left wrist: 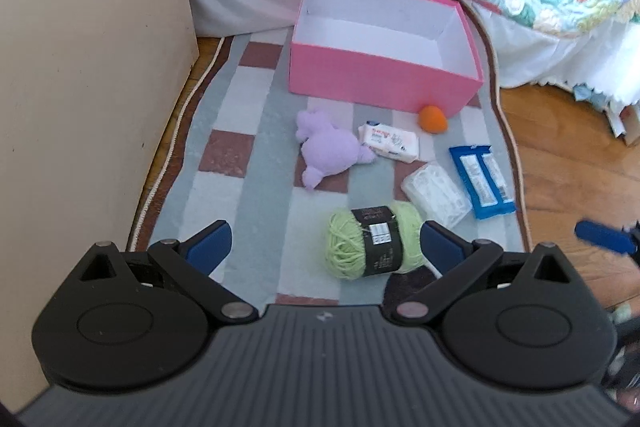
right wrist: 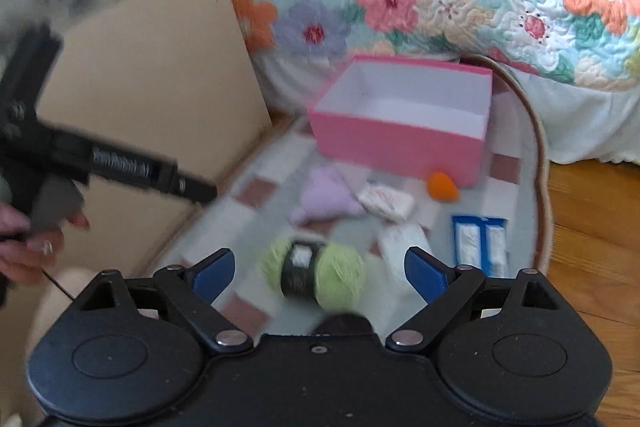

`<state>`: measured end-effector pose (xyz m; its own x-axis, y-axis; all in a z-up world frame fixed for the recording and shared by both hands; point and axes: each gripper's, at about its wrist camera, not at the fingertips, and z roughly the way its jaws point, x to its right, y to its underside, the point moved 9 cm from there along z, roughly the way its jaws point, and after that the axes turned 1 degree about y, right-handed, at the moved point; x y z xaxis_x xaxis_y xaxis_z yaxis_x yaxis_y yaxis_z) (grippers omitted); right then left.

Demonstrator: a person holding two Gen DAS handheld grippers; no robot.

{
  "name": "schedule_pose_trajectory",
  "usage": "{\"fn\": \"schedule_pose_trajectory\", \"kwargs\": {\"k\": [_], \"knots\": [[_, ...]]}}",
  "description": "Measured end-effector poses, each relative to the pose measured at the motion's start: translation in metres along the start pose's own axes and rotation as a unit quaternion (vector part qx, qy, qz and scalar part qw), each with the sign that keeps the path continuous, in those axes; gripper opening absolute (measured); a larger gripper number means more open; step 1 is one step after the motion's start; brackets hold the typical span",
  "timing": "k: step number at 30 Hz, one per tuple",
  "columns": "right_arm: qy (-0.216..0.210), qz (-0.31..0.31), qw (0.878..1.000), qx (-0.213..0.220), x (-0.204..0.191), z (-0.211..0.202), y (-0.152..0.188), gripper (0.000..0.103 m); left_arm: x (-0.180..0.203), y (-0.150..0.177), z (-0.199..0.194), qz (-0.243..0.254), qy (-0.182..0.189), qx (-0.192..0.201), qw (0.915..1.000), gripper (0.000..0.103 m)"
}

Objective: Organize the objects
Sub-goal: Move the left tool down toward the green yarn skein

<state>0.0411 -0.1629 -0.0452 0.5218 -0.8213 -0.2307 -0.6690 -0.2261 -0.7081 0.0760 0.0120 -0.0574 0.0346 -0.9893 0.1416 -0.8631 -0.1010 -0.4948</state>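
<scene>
Left wrist view — checked rug (left wrist: 248,131) on wood floor (left wrist: 568,155); both tools spread wide, empty.

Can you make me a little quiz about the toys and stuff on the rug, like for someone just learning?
1. True or false: the pink box already has things inside it.
2. Which thing lies closest to the left gripper? A) orange ball B) green yarn C) purple plush toy
3. Fill in: the blue packet lies on the checked ____.

Key: 1. False, it shows only its white inside. 2. B. 3. rug.
</scene>
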Motion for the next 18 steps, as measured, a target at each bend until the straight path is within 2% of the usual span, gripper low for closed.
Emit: {"fn": "schedule_pose_trajectory", "kwargs": {"k": [3,7,10,14,16,18], "knots": [[-0.007,0.028,0.999,-0.016,0.014,0.015,-0.002,0.096,0.005,-0.002,0.011,0.012,0.012,-0.012,0.9998,0.101],[-0.03,-0.001,0.999,-0.023,0.011,0.032,0.001,0.096,0.018,-0.006,0.031,0.035,0.026,-0.023,0.9988,0.1],[-0.038,-0.015,0.999,-0.026,0.005,0.043,0.006,0.096,0.027,-0.006,0.042,0.029,0.05,-0.027,0.998,0.1],[-0.046,-0.052,0.997,-0.03,-0.001,0.061,0.016,0.096,0.032,-0.005,0.061,0.025,0.06,-0.027,0.9975,0.1],[-0.042,-0.065,0.997,-0.031,-0.002,0.069,0.023,0.095,0.029,-0.002,0.07,0.009,0.067,-0.021,0.9975,0.1],[-0.044,-0.077,0.995,-0.034,-0.005,0.076,0.031,0.095,0.024,0.001,0.082,-0.027,0.085,-0.02,0.9958,0.099]]}}
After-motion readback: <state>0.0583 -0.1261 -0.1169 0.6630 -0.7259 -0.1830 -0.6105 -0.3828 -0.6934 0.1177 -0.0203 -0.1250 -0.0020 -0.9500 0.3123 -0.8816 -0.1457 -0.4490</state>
